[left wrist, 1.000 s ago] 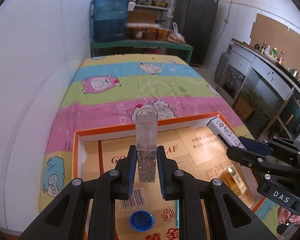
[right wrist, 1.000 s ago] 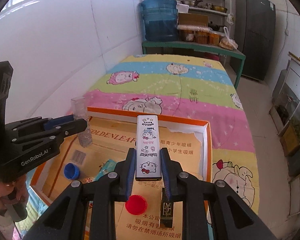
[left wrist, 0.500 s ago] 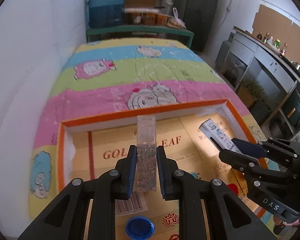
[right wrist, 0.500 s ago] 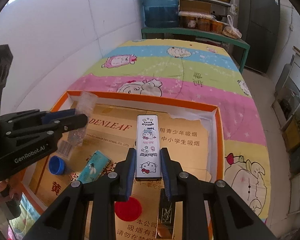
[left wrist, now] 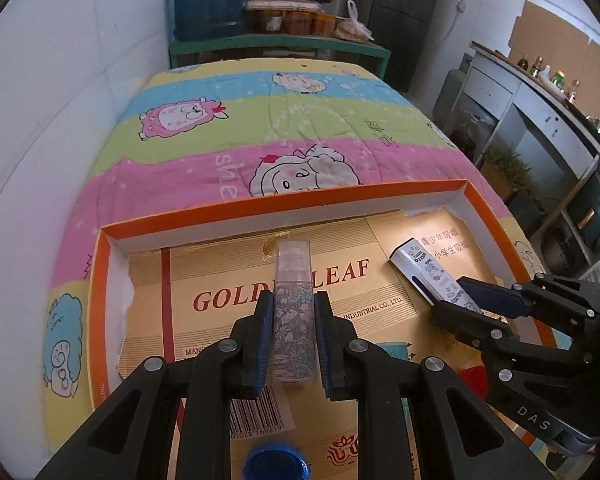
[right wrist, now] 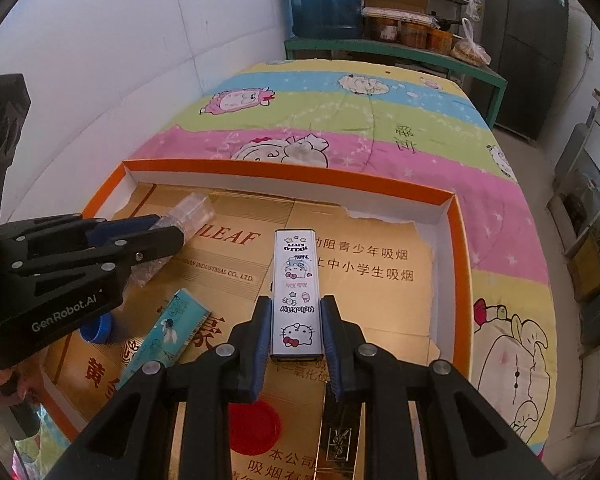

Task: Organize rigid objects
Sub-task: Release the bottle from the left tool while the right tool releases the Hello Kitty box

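Orange tray, two gripped boxes

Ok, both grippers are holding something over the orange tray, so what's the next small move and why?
Probably lower both a little further and set the pieces down. The left gripper is shut on the clear floral-printed bottle and the right gripper on the white Hello Kitty box, both above bare gold cardboard inside the orange-rimmed tray.

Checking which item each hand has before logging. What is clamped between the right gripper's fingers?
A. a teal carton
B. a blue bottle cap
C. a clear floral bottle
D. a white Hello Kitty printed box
D: the right gripper pinches the white Hello Kitty printed rectangular box between its fingers.
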The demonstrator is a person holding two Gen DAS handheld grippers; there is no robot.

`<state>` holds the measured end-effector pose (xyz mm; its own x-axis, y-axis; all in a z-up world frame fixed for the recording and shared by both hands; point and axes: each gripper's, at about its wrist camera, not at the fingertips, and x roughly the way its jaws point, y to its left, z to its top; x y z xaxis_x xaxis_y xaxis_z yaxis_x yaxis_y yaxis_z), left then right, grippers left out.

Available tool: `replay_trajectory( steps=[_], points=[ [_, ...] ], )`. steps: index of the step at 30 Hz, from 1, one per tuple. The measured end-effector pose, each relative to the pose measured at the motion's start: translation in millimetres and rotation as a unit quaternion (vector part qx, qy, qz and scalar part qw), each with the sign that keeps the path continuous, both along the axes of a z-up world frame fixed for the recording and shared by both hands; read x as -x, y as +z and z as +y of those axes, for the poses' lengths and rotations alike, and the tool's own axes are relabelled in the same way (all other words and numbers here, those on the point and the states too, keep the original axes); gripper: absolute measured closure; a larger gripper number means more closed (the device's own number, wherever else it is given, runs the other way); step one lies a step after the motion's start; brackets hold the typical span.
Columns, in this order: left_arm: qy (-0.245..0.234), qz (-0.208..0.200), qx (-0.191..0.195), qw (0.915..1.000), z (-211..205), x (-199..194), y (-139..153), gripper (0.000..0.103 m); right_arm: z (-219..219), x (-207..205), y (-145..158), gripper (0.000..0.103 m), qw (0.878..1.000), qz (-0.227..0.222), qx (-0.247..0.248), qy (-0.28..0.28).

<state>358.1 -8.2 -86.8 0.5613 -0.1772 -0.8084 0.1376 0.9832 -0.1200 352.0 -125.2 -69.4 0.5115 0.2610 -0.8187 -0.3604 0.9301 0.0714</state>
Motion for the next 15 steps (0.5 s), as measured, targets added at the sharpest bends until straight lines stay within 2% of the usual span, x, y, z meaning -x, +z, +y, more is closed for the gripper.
replay_trajectory(
  steps=[3, 4, 5, 6, 7, 11, 15],
  points=[
    [-0.001, 0.011, 0.008, 0.9999, 2.8, -1.2, -4.4, 0.081, 2.2, -0.3, -0.6, 0.078, 1.000, 0.000, 0.005, 0.003],
    [-0.001, 0.009, 0.011, 0.9999, 3.3, -1.1, -3.6, 0.077, 2.9, -0.4, -1.1, 0.078, 1.000, 0.001, 0.007, 0.003],
    [0.001, 0.006, 0.011, 0.9999, 3.9, -0.7, -2.7, 0.073, 3.3, -0.5, -1.3, 0.078, 1.000, 0.001, 0.008, 0.004],
    [0.004, 0.004, 0.010, 0.9999, 4.4, -0.6, -2.1, 0.063, 3.7, -0.4, -1.1, 0.078, 1.000, 0.000, 0.009, 0.004],
    [0.006, 0.003, 0.011, 0.9999, 5.0, -0.3, -1.6, 0.056, 4.3, -0.4, -1.0, 0.078, 1.000, 0.000, 0.011, 0.004],
    [0.009, -0.007, 0.014, 0.9998, 8.2, 2.0, 2.0, 0.056, 5.5, -0.3, -1.4, 0.077, 1.000, -0.001, 0.014, 0.004],
    [0.010, -0.018, 0.011, 0.9997, 9.3, 6.2, 8.4, 0.056, 5.3, 1.7, 1.1, 0.066, 1.000, -0.004, 0.016, -0.001]
  ],
)
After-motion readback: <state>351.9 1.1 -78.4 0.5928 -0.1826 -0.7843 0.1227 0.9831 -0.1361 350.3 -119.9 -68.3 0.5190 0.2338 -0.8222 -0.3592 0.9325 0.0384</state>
